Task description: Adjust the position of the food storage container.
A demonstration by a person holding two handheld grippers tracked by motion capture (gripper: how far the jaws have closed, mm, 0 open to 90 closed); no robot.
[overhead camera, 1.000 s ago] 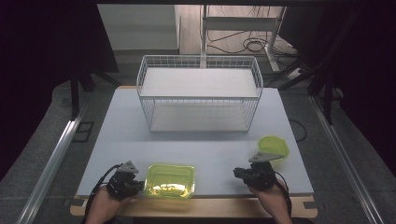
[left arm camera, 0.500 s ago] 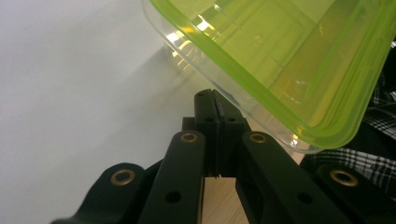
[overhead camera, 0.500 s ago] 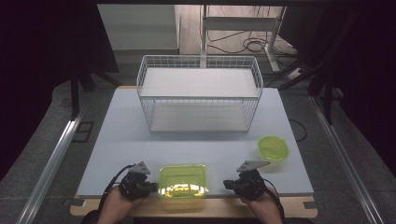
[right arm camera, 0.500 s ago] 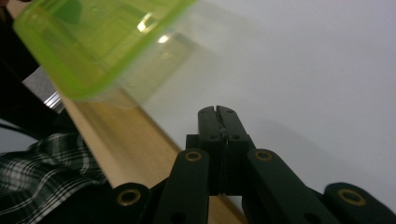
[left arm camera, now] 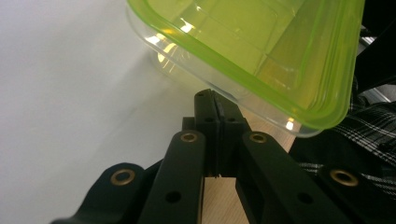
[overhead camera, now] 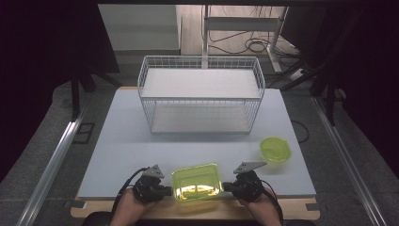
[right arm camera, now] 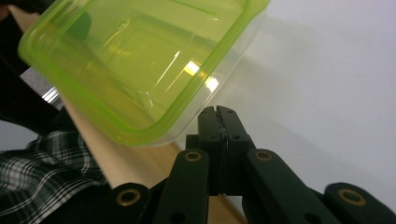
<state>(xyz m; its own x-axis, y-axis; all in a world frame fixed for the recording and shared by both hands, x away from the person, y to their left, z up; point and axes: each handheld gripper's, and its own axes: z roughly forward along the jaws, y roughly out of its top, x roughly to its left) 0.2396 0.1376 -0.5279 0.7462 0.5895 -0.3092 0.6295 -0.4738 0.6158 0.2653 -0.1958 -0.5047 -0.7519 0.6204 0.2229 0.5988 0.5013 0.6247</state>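
A lab — bare test table (overhead camera: 141,141), aluminium rails (overhead camera: 51,165), floor cables (overhead camera: 244,44).

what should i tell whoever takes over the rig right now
Left gripper: shut, nothing between the jaws, tips against the left side of the rectangular yellow-green clear plastic container.
Right gripper: shut, also empty, tips at the container's right side.
The container sits at the near edge of the pale grey table, lid on. A round yellow-green plastic container rests to the right; the white wire basket stands behind.
Done: grippers flank the container. Left: moving it, probably towards the basket.
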